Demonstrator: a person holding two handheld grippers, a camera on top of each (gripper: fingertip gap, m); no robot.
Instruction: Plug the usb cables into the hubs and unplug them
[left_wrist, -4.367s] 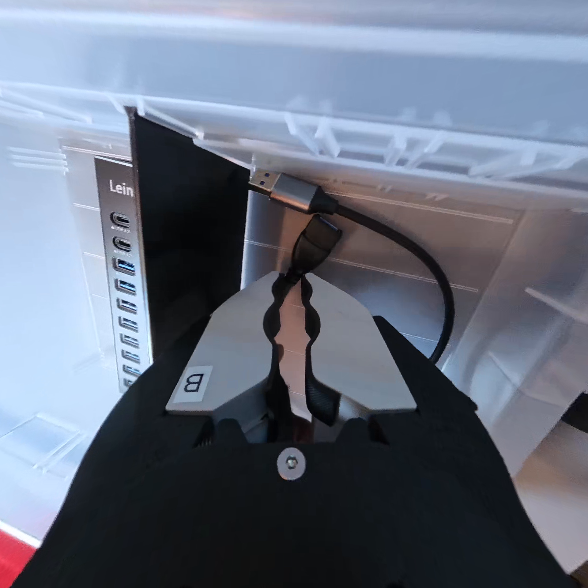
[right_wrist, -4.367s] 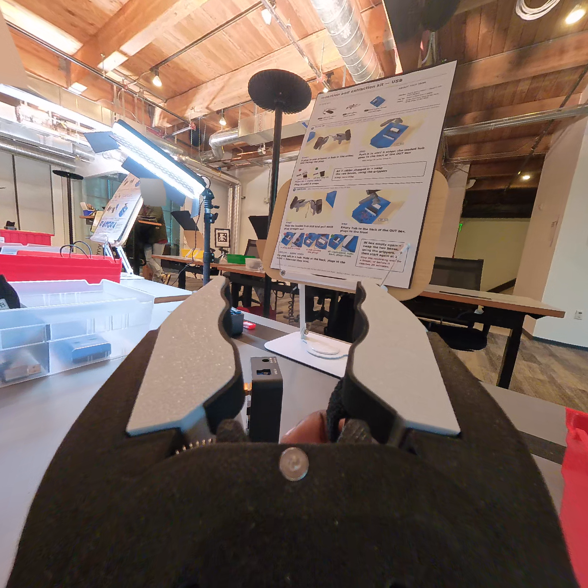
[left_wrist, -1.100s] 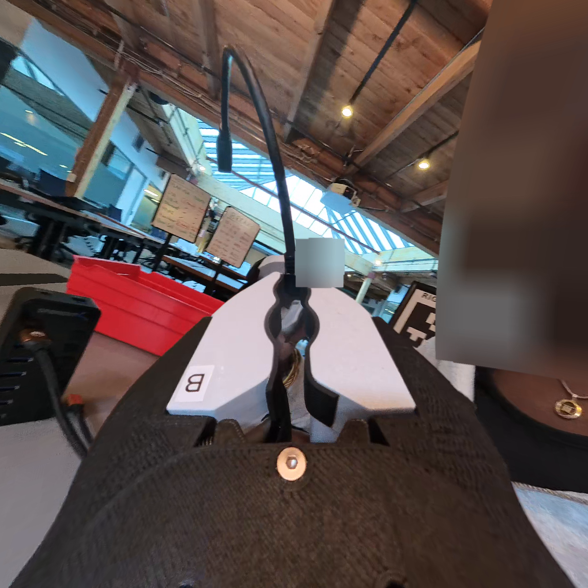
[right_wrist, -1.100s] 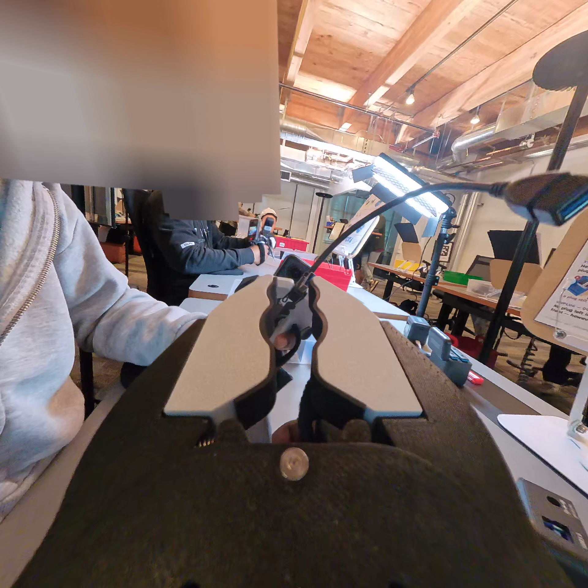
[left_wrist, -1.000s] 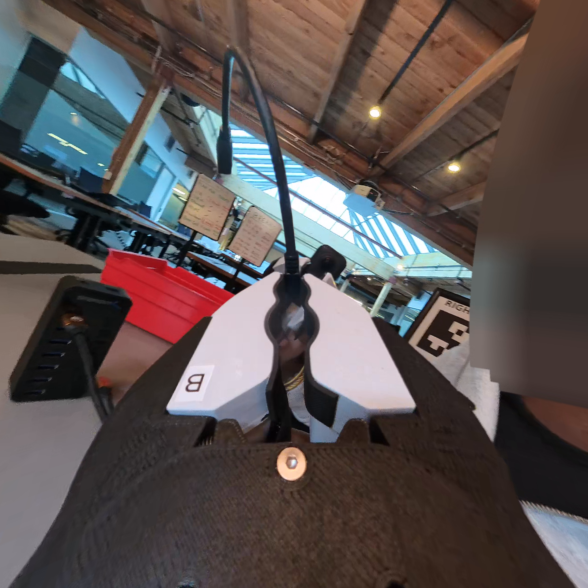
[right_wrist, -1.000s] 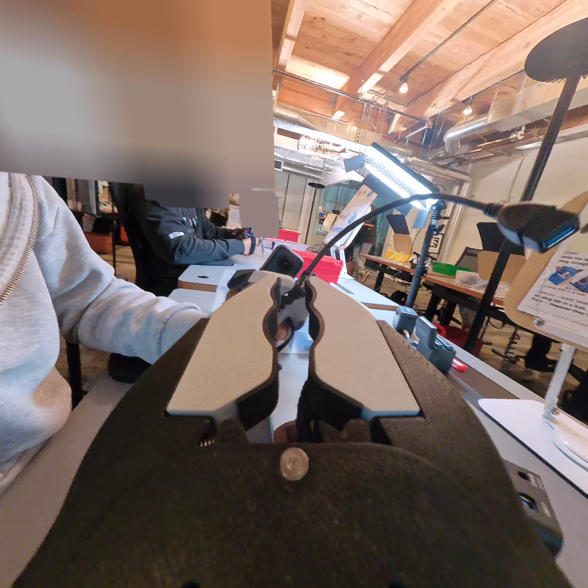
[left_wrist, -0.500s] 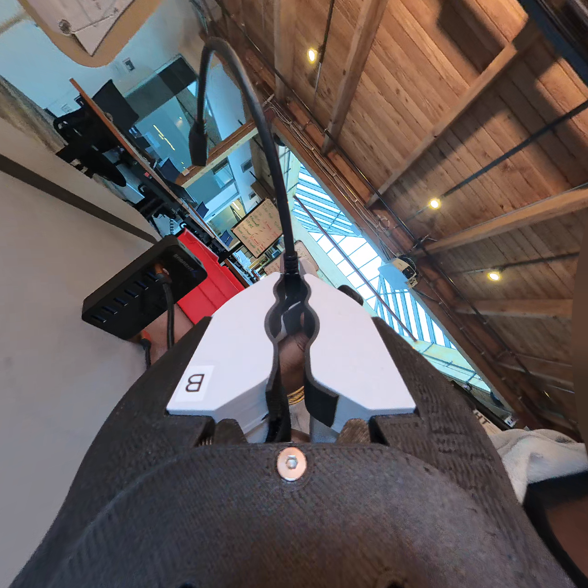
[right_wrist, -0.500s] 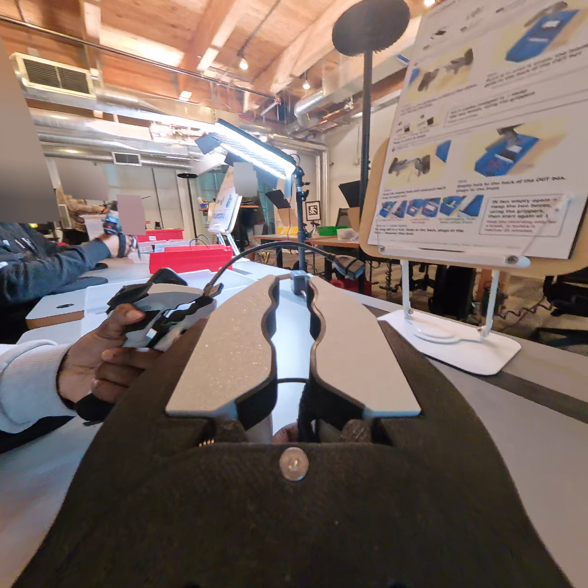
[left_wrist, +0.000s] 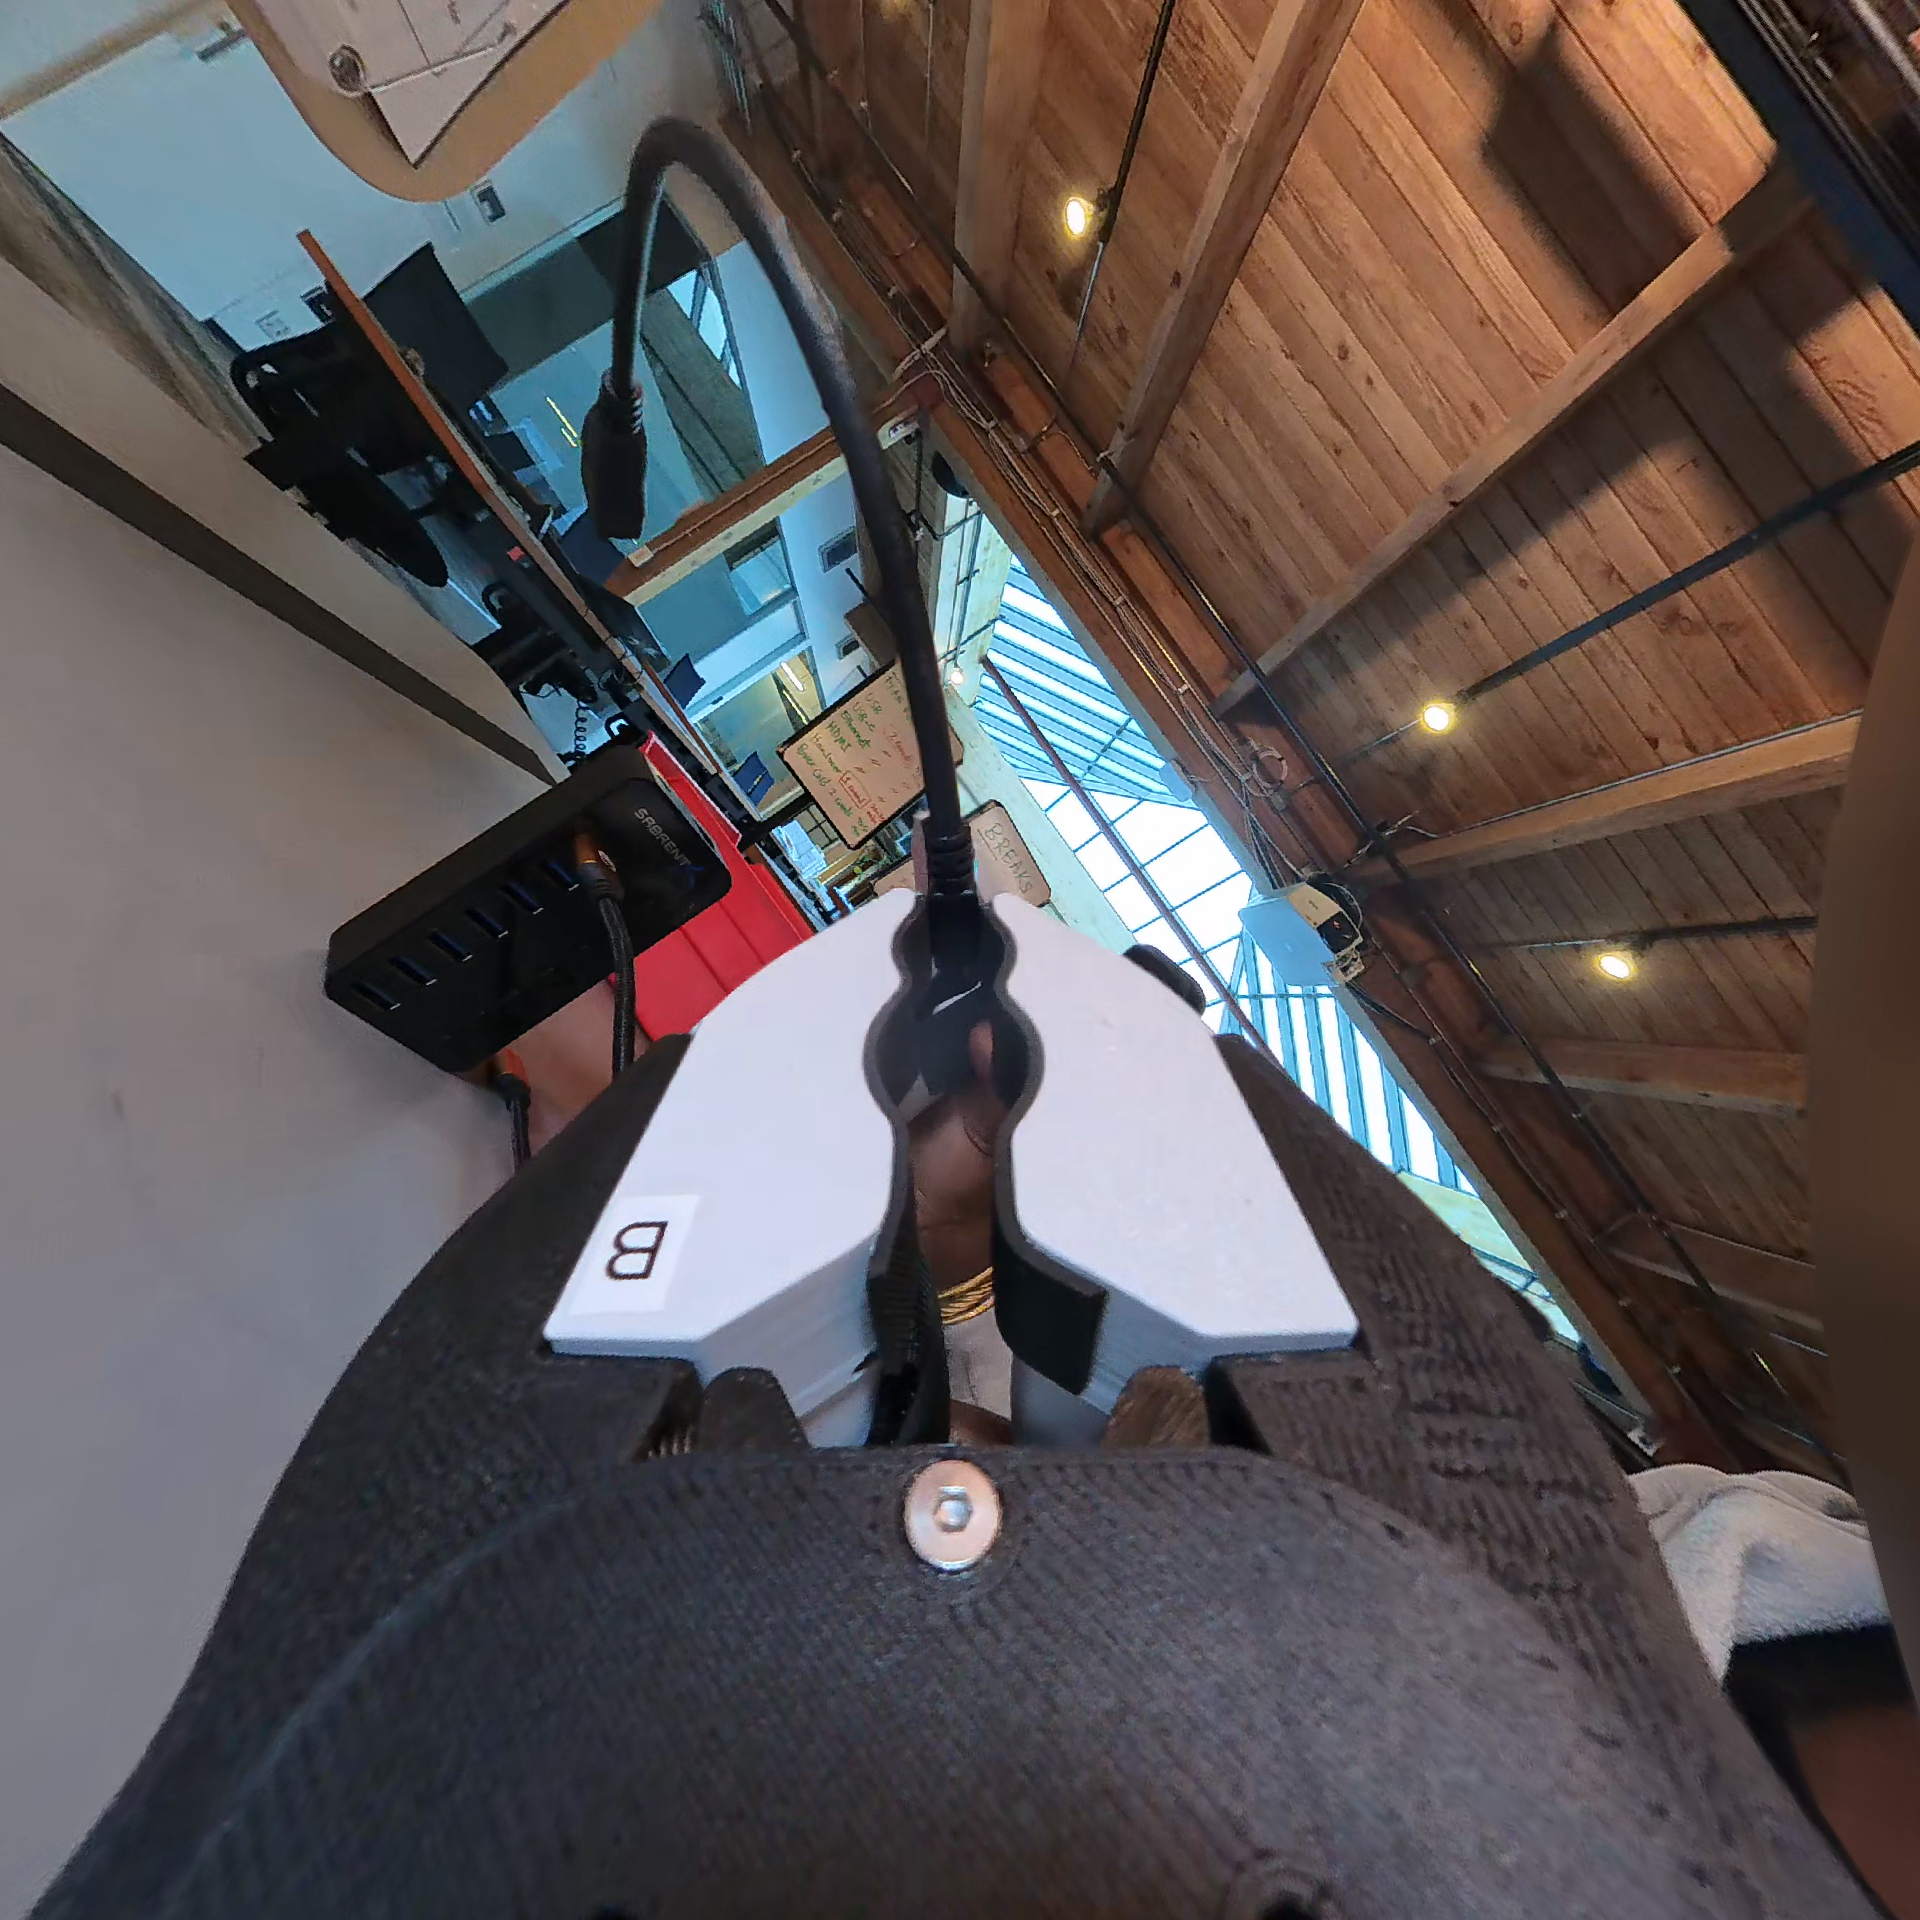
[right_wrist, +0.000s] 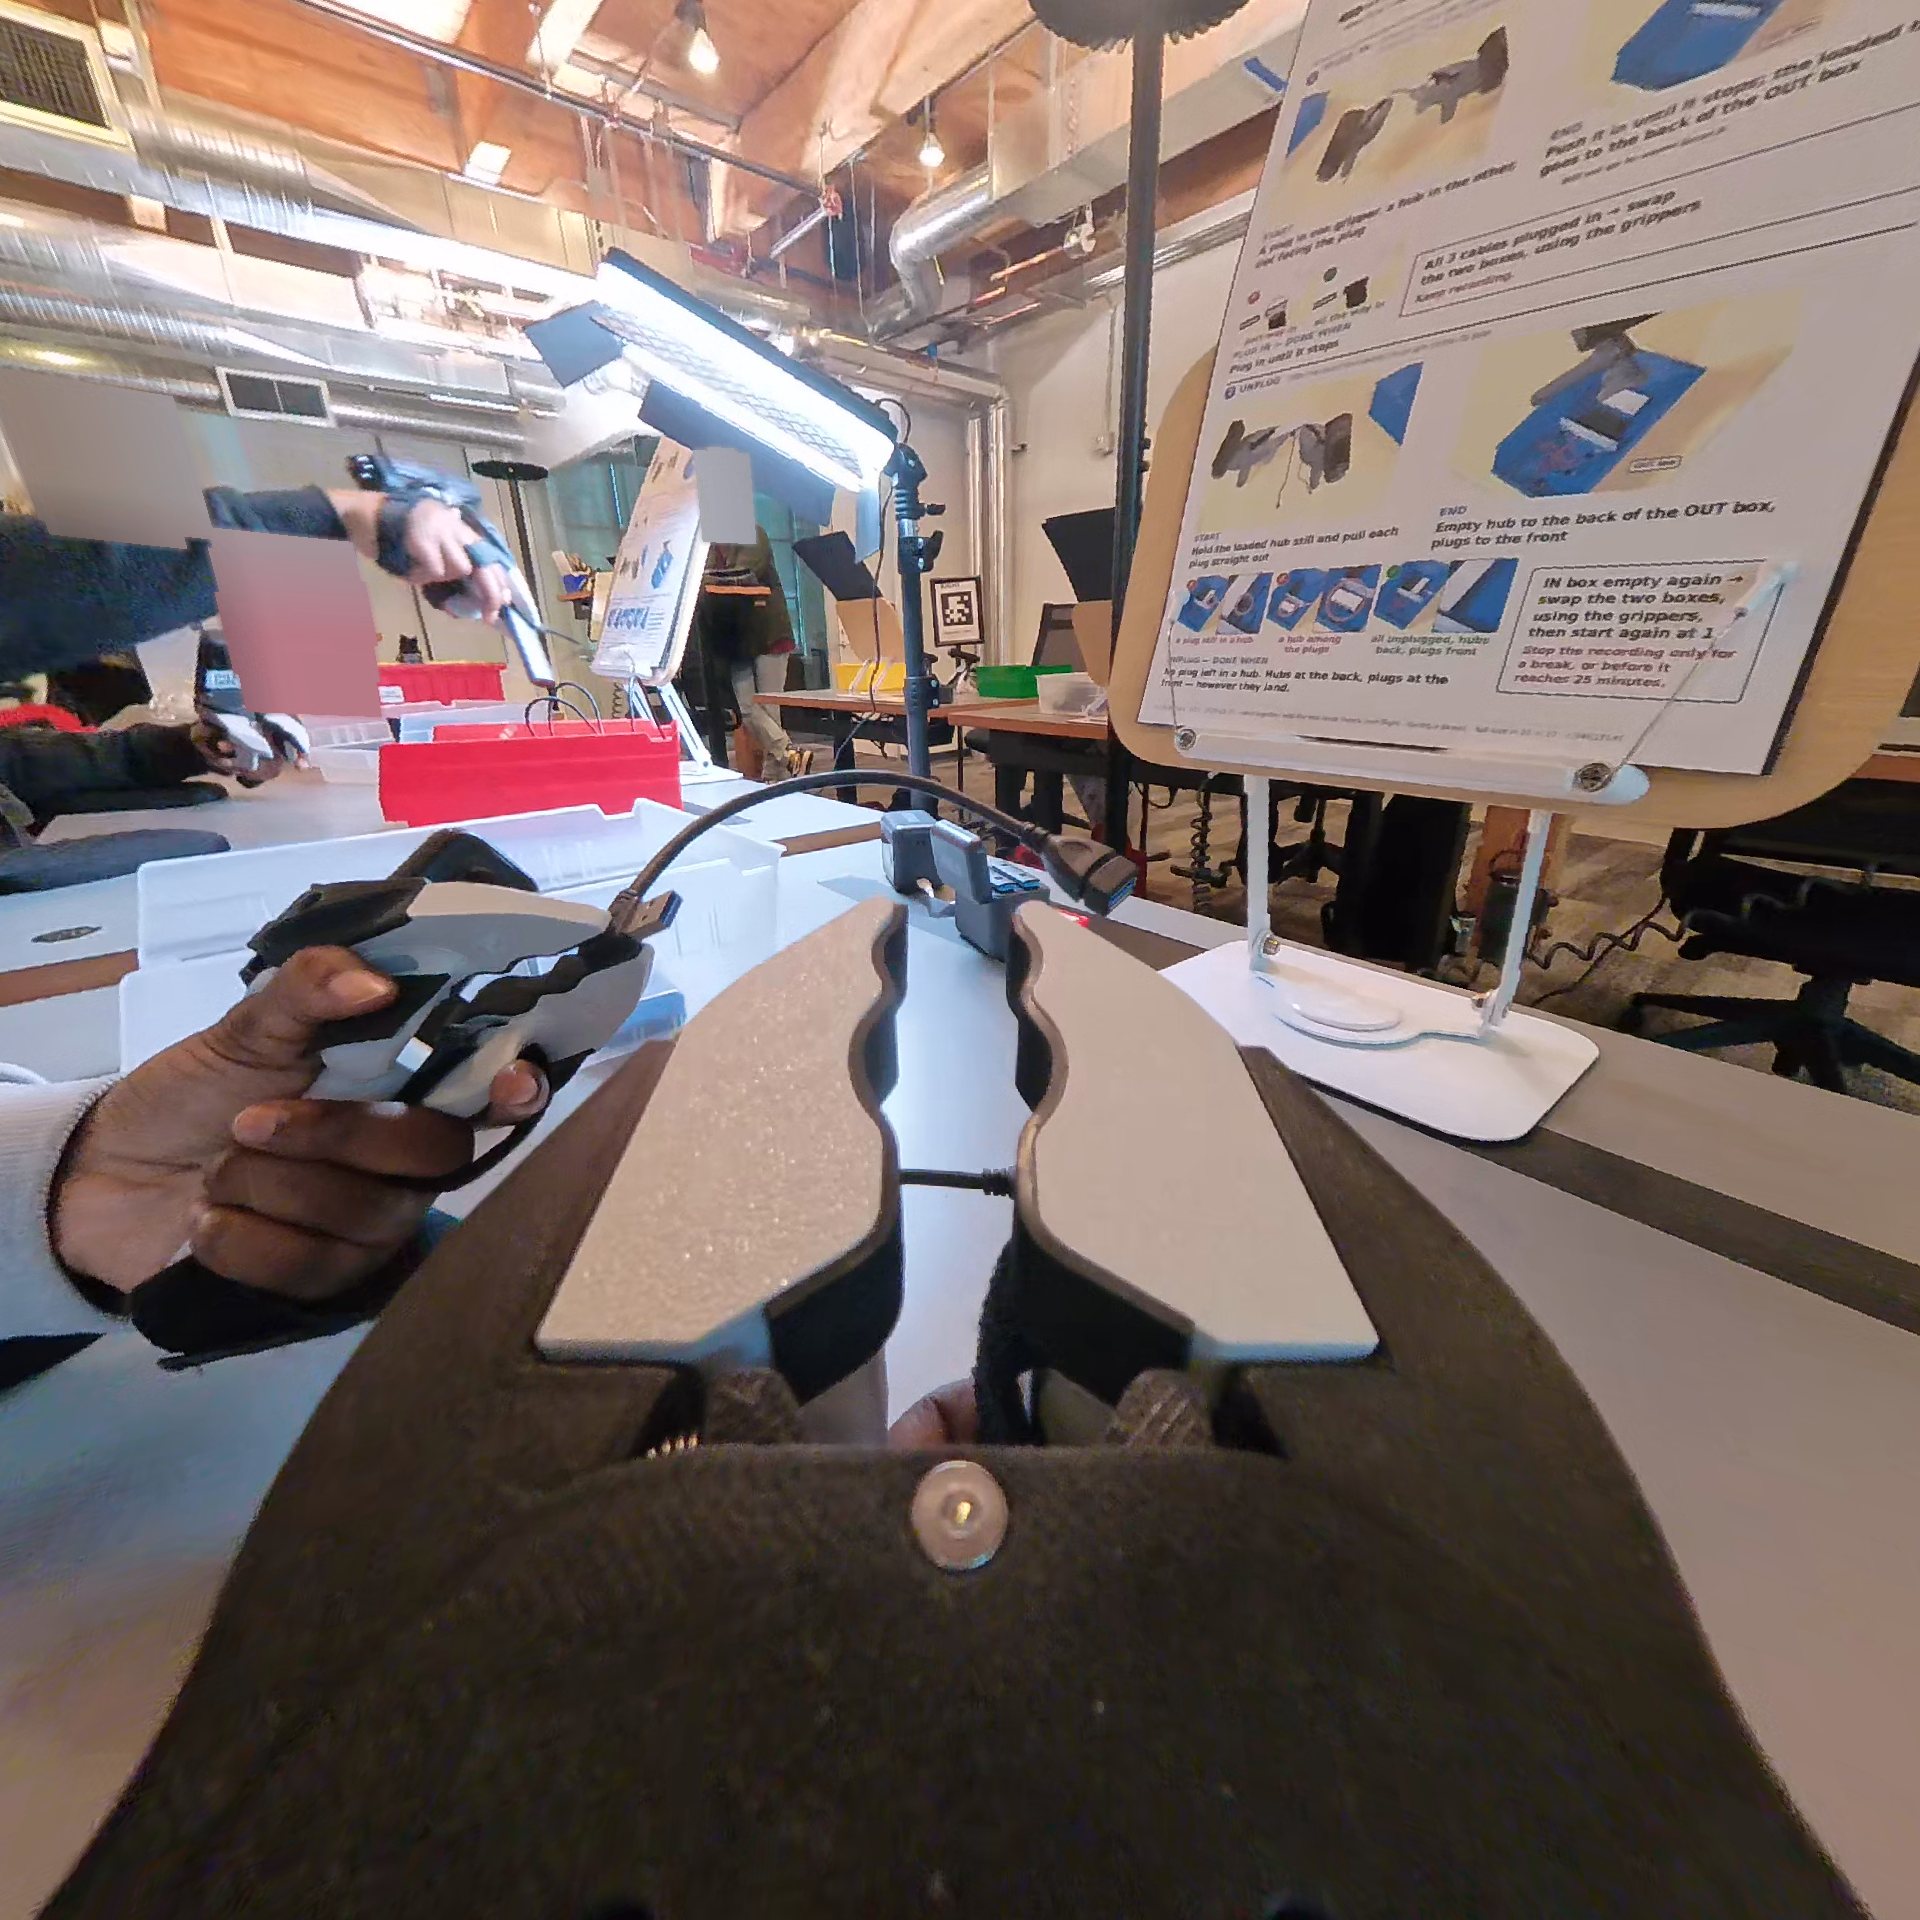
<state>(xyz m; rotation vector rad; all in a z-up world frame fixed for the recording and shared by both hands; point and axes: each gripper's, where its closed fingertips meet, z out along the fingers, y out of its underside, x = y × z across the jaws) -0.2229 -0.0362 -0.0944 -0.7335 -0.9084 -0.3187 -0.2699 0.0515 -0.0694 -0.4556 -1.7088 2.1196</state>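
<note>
Black and short, the USB extension cable is pinched at its plug end between the closed fingers of the left gripper; in the left wrist view it rises past the fingertips, arches over and hangs with its socket end free in the air. To the left in that view a black multi-port USB hub lies on the pale grey table, with a braided cable plugged into one of its ports and a red bin just behind it.

In the right wrist view, a hand at the left holds the left gripper, the metal plug sticking out past its fingertips. The cable arcs from there to the right, its socket end hanging just above the far fingertips of the right gripper. That gripper's jaws stand narrowly apart with nothing between them; a thin cable crosses the table behind the gap. Behind the left gripper sits a clear plastic bin, and farther back a red bin. A small grey hub lies on the table beyond the right gripper's tips. At the right, an instruction board stands on a white stand.
</note>
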